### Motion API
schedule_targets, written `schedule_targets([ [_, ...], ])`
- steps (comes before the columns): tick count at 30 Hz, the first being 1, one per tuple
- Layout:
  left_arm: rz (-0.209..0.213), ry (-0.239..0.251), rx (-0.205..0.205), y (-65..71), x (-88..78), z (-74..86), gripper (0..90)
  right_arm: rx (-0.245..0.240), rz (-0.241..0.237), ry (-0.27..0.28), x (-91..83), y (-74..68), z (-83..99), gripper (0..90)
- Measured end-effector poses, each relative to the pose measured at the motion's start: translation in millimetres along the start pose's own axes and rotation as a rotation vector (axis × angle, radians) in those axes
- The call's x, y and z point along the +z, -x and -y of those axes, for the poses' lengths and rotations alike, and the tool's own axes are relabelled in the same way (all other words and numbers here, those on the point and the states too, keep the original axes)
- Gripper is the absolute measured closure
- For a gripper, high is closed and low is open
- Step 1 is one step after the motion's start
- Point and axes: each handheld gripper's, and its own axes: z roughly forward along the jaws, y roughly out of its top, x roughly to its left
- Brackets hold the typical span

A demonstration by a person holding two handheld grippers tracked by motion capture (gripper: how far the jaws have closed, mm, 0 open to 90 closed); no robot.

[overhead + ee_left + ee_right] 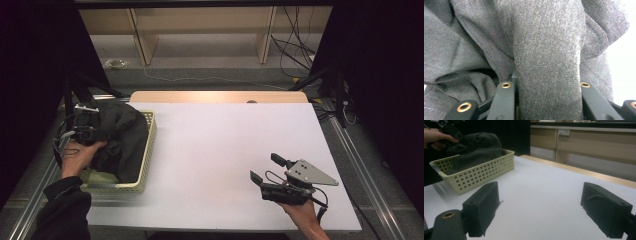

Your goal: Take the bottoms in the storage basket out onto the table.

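No readable text, labels or nos. on anything in view

dark grey twill cloth garment (122,137); pale yellow plastic basket (145,165) dotted with round holes; white flat table (225,150); black tongs (541,212).

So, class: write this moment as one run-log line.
left tool: shut on dark garment | garment: partly in basket | right tool: open, empty, over table
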Motion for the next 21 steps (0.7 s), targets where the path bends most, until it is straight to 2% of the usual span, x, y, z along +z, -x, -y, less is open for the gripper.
schedule_targets([
  [1,0.009,0.018,-0.004,0.3,-3.1,-0.8,66.0,0.0,0.0,0.001,0.0,-0.1,0.0,15.8],
  [3,0.018,0.025,-0.003,0.2,-5.5,-1.5,66.2,-0.003,0.001,0.0,-0.2,-0.3,-0.1,15.8],
  [4,0.038,0.048,-0.005,1.5,-11.1,-3.5,66.3,-0.004,0.001,0.0,-0.3,-0.2,0.0,15.8],
  [8,0.054,0.083,0.005,5.9,-21.0,-7.6,66.4,-0.002,0.001,0.003,-0.2,0.1,0.0,15.9],
  [21,0.101,0.132,0.023,10.7,-32.9,-11.2,66.6,-0.001,-0.001,0.0,-0.1,0.1,0.1,15.9],
])
